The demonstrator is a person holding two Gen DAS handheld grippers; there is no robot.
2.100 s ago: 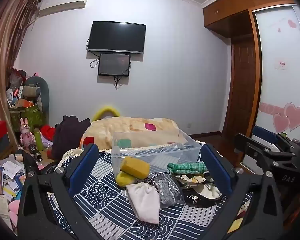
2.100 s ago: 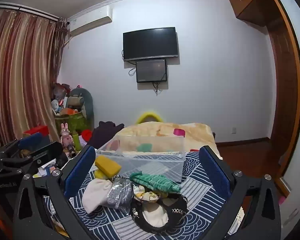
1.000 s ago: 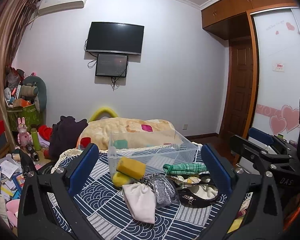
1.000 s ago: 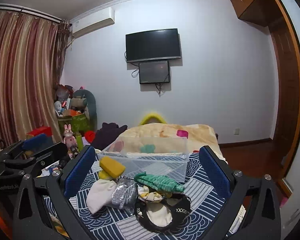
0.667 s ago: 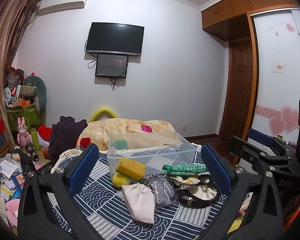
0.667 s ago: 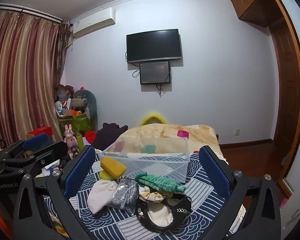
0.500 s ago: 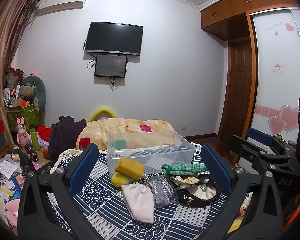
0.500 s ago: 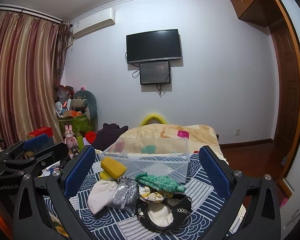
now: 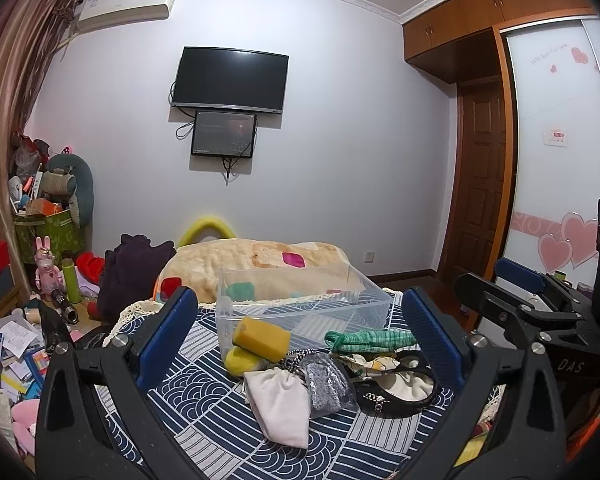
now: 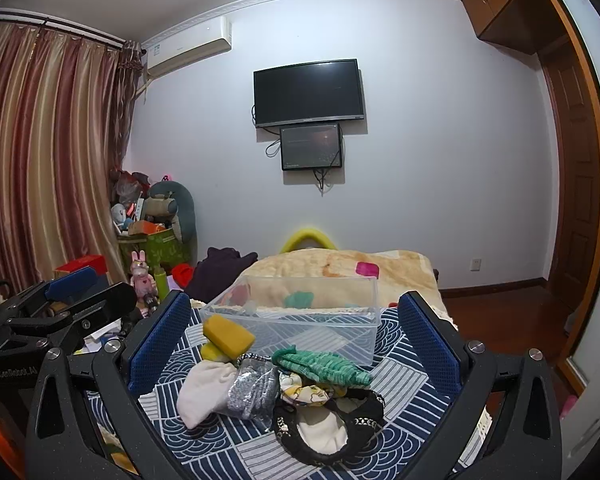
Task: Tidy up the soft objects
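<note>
On the bed point(image 9: 204, 376), a clear bin point(image 9: 300, 312) sits beyond sponges point(image 9: 262, 338) and pouches point(image 9: 280, 404); both hand-held grippers, left point(image 9: 300, 344) and right point(image 10: 292, 344), are spread, holding nothing. Only the right view shows curtains point(image 10: 40, 160); only the left shows heart-patterned wardrobe doors point(image 9: 564, 160).

The room ahead of my grippers is evenly, coolly lit from overhead, with no hard glare. The television point(image 9: 231, 80) casts a soft shadow on the wall. Both fisheye views bend straight lines strongly near the edges and go black in the corners. Focus is sharp on the clear plastic bin point(image 10: 300, 320) between my fingers; the far clutter looks slightly soft.
</note>
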